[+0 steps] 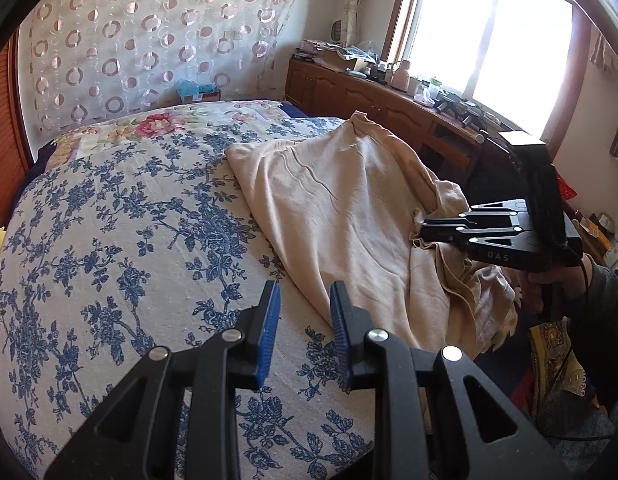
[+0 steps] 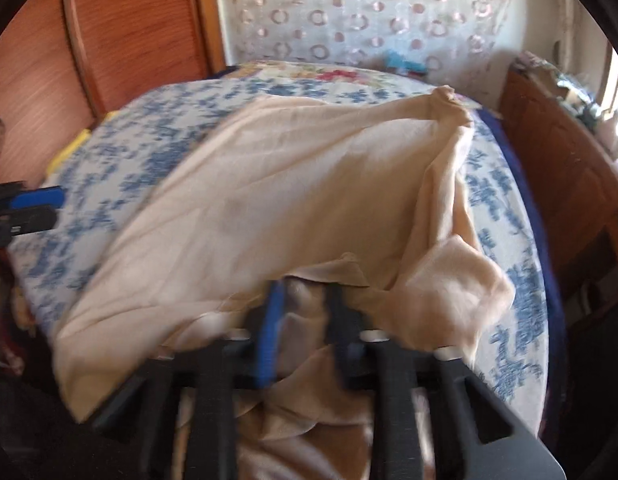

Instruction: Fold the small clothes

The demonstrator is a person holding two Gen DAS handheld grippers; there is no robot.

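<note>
Lying across the blue-flowered bedspread (image 1: 121, 216), the beige garment (image 1: 341, 216) spreads toward the bed's near edge, rumpled there. The right gripper (image 2: 305, 300) has its jaws clamped on a fold of that near edge. The left gripper (image 1: 305, 304) hovers just beside the cloth, slightly parted, holding nothing.

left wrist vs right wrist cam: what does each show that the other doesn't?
Only left wrist: the window, the cluttered wooden counter below it, and the right gripper from the side, its tips at the bunched cloth edge.

Only right wrist: the wooden wardrobe doors, and cloth lying between its own blue pads, blurred.

Both: the beige garment, the blue floral bedspread, the circle-patterned curtain, and the left gripper with nothing between its pads.
</note>
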